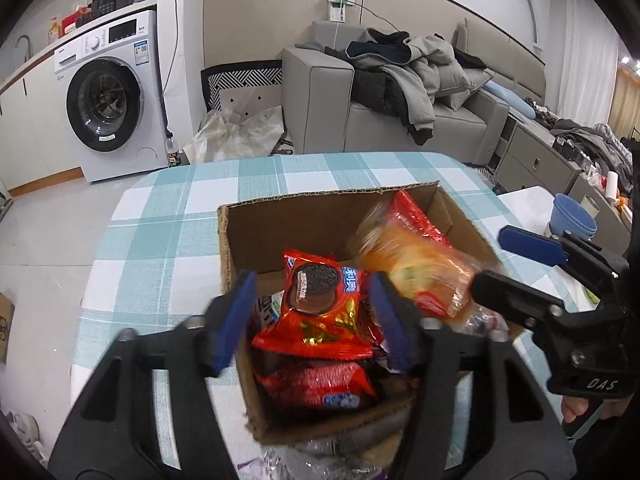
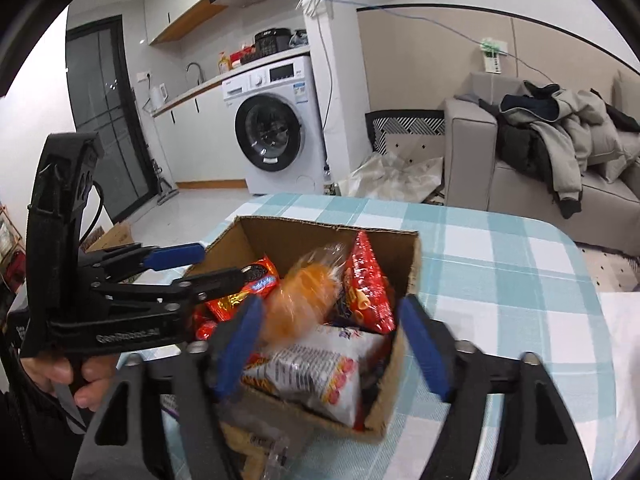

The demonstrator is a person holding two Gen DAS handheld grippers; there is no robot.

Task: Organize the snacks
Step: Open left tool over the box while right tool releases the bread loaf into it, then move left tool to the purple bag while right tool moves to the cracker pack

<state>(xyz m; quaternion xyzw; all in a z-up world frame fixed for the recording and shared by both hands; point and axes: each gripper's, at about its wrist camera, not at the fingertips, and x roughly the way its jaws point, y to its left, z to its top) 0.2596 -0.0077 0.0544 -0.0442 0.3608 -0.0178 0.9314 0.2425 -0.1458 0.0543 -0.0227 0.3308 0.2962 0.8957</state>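
Observation:
A cardboard box (image 1: pixel 280 216) (image 2: pixel 412 256) holding several snack packs stands on the checked table. My left gripper (image 1: pixel 312 316) is open above its near end, with a red Oreo pack (image 1: pixel 320 300) lying between the fingers on other red packs. My right gripper (image 2: pixel 332 344) is open over the box. A clear-wrapped orange bun pack (image 2: pixel 300 300) (image 1: pixel 420 264), blurred by motion, lies loose in the box by its left finger. A red snack bag (image 2: pixel 368 284) leans on the far wall. A white and red pack (image 2: pixel 312 376) lies near the front.
The table has a teal and white checked cloth (image 1: pixel 160 216) (image 2: pixel 500 264). A washing machine (image 1: pixel 108 100), a grey sofa with piled coats (image 1: pixel 400 80) and a blue bowl (image 1: pixel 572 216) on a side surface stand beyond it.

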